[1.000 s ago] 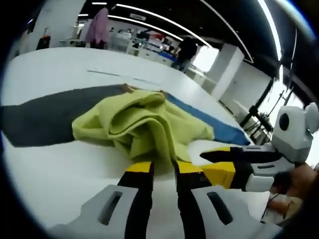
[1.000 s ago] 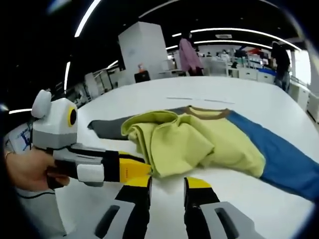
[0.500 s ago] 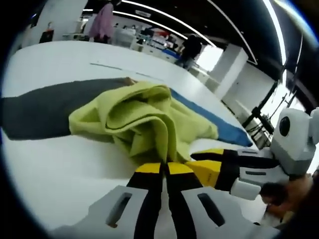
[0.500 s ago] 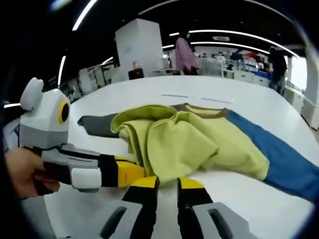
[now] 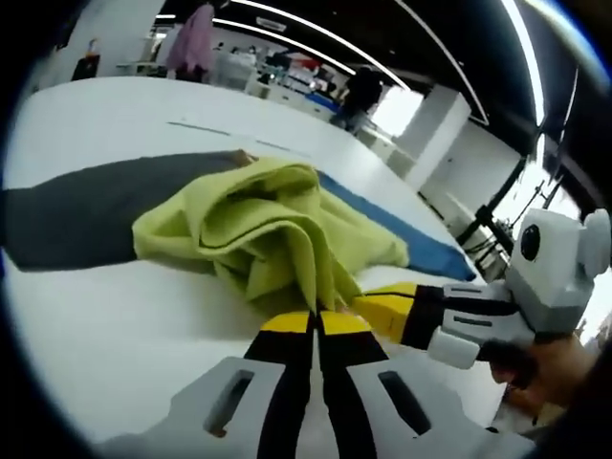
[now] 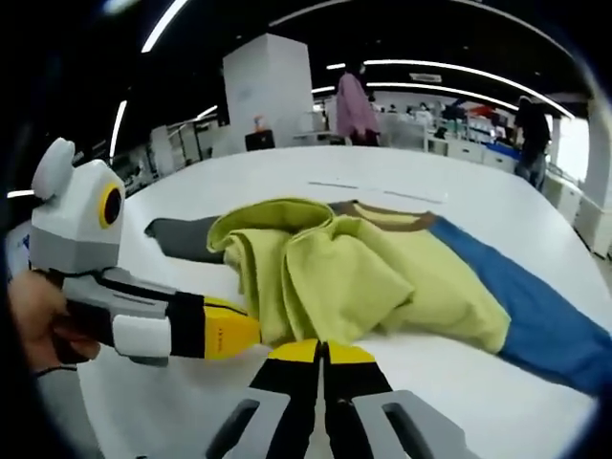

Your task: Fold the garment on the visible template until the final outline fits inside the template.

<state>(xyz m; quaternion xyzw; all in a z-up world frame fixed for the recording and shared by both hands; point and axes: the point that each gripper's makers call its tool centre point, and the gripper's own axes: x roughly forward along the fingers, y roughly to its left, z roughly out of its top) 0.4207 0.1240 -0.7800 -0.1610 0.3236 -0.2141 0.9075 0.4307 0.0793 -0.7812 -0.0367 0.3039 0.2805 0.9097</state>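
Both tools — left [image 5: 316, 323], right [image 6: 321, 352] — pinch the garment's [image 5: 263, 229] near edge.

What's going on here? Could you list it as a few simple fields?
garment: yellow-green top with one grey sleeve and one blue sleeve, bunched in a heap
surface: white table
left gripper: jaws closed on the garment's near edge
right gripper: jaws closed at the garment's near edge
background: people standing by far desks

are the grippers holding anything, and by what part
Both the left gripper and right gripper are shut on the near edge of the garment.
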